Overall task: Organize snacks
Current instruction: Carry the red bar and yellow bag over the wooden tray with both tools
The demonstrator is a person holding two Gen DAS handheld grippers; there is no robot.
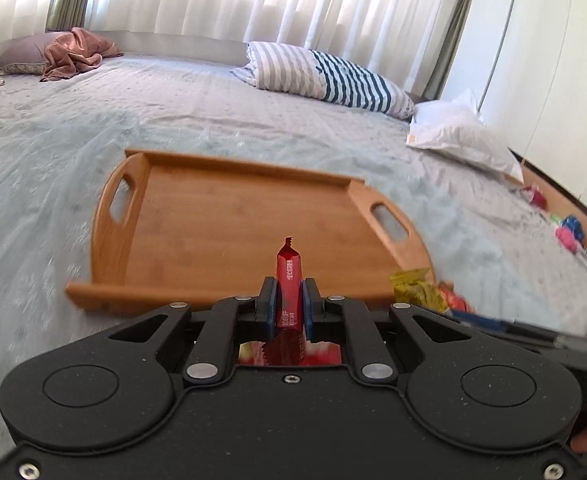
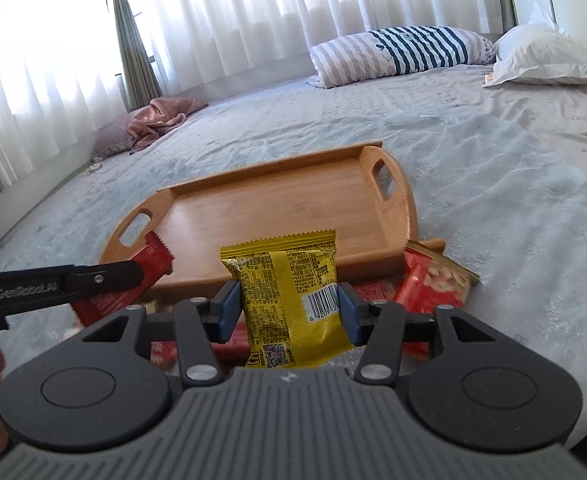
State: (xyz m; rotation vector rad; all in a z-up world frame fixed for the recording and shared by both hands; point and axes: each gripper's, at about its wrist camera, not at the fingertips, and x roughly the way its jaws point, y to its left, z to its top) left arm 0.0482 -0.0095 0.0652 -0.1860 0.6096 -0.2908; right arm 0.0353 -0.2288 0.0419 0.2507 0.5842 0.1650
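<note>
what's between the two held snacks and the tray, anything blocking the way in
Nothing visible. The red bar in the left gripper and the yellow packet in the right gripper both face the wooden tray, whose low near rim is the only thing to clear.

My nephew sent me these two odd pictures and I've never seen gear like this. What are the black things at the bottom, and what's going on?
Those are two hand-held grabbing tools, one in each of a person's hands, each with a camera looking forward along its jaws. One picture comes from each tool.

Both look over a bed with a grey bedspread. On it lies an empty wooden tray, with more snack packets just in front of it.

The left gripper has its jaws shut on a slim red snack bar. The right gripper is shut on a yellow packet. From the right camera, the left tool and its red bar show at the left edge.
</note>
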